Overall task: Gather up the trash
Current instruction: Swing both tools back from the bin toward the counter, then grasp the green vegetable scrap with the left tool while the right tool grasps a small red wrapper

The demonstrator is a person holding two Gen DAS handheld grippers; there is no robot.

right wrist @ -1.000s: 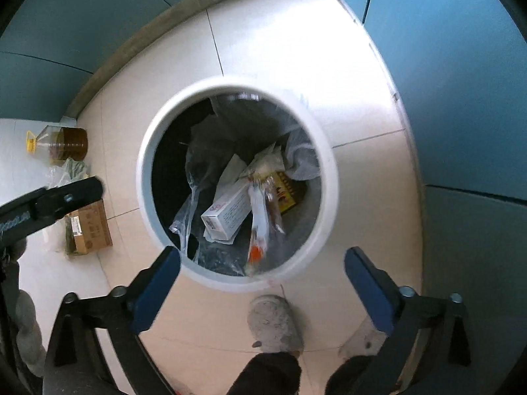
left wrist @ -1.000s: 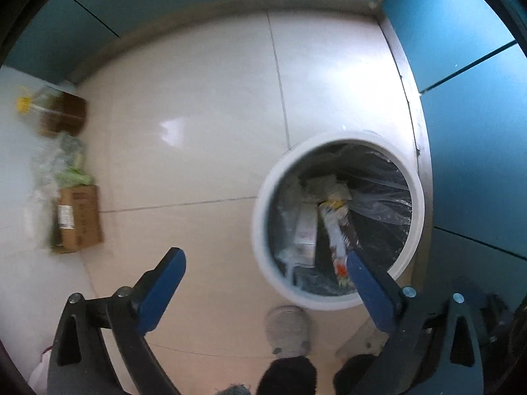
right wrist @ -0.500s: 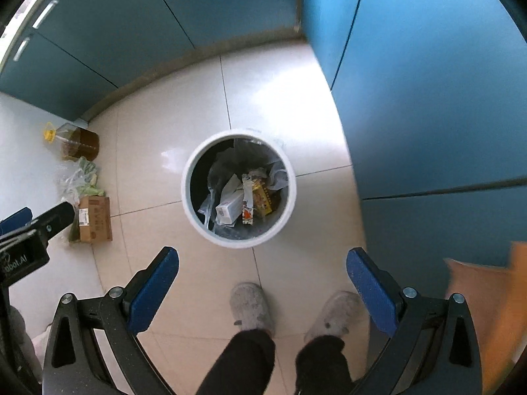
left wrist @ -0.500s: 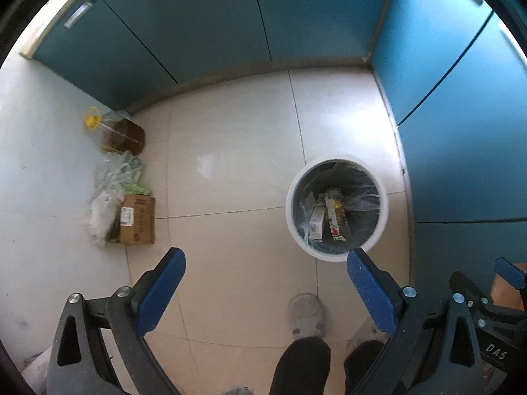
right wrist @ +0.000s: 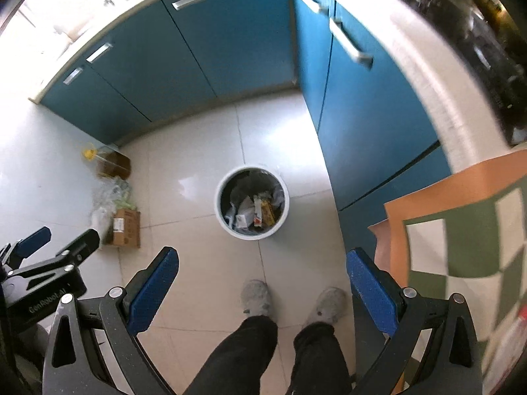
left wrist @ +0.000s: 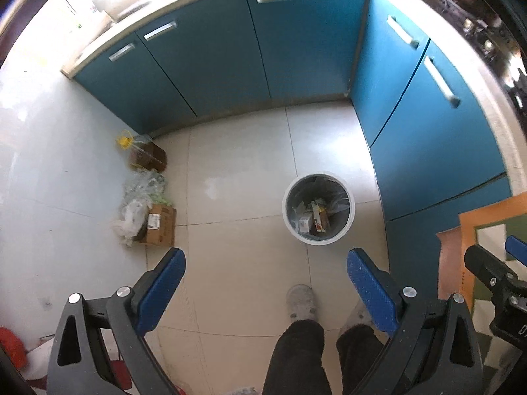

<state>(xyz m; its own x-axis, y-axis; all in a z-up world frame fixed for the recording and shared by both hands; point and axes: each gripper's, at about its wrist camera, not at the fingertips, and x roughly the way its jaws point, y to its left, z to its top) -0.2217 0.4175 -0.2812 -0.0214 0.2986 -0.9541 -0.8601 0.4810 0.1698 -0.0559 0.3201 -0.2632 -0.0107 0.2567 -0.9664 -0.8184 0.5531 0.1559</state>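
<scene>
A white round trash bin (left wrist: 351, 204) with a dark liner stands on the tiled floor far below, also in the right wrist view (right wrist: 217, 204). Several wrappers and a small box (left wrist: 313, 219) lie inside it; they also show in the right wrist view (right wrist: 257, 212). My left gripper (left wrist: 265, 268) is open and empty, high above the floor. My right gripper (right wrist: 262, 265) is open and empty at about the same height. Each gripper shows at the edge of the other's view.
Blue cabinets (left wrist: 296, 49) line the back and right. An oil bottle (left wrist: 145, 156), plastic bags (left wrist: 138, 194) and a cardboard box (left wrist: 159, 225) sit at the left wall. A checkered cloth on an orange surface (right wrist: 461, 230) is at right. The person's feet (right wrist: 257, 298) stand below.
Both grippers have risen far above the bin, which now looks small. The cabinets, counter edge and checkered cloth have come into view.
</scene>
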